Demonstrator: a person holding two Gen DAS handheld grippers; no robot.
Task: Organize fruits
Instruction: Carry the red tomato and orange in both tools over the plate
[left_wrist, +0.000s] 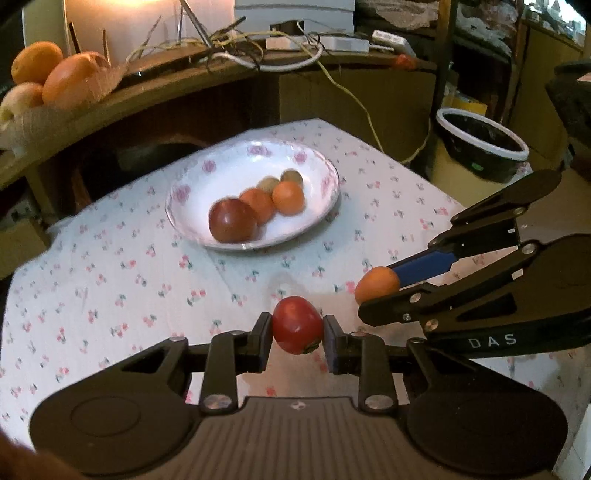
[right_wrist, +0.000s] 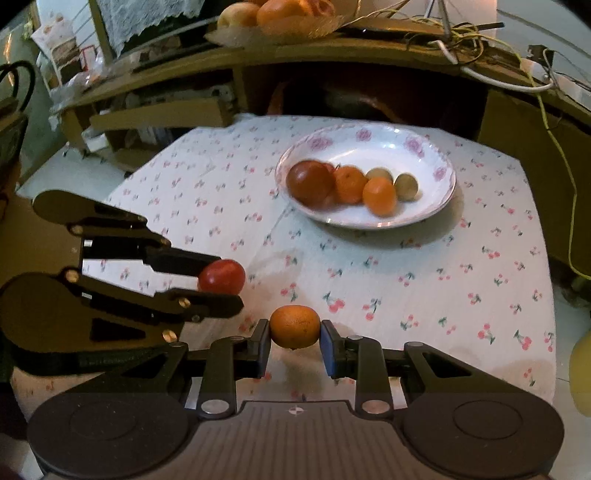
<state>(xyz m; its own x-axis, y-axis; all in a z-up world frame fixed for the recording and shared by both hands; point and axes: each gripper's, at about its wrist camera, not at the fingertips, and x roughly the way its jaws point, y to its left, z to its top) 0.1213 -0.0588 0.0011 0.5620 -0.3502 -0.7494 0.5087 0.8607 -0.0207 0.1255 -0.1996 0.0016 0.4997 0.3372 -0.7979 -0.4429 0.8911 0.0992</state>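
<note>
My left gripper (left_wrist: 297, 332) is shut on a red tomato (left_wrist: 297, 324) and holds it above the near part of the table; it also shows in the right wrist view (right_wrist: 221, 277). My right gripper (right_wrist: 294, 338) is shut on a small orange (right_wrist: 294, 326), also seen in the left wrist view (left_wrist: 376, 285). The two grippers sit side by side. A white flowered plate (left_wrist: 221, 166) (right_wrist: 424, 147) at the far middle of the table holds a dark red tomato (left_wrist: 232, 220), two small oranges and two brownish-green fruits.
The table has a cherry-print cloth (left_wrist: 110, 266). A wooden shelf behind it carries a basket of large oranges (left_wrist: 70, 79) and tangled cables (left_wrist: 240, 48). A black-lined bin (left_wrist: 484, 142) stands right of the table. A yellow cable hangs down at the right (right_wrist: 565, 177).
</note>
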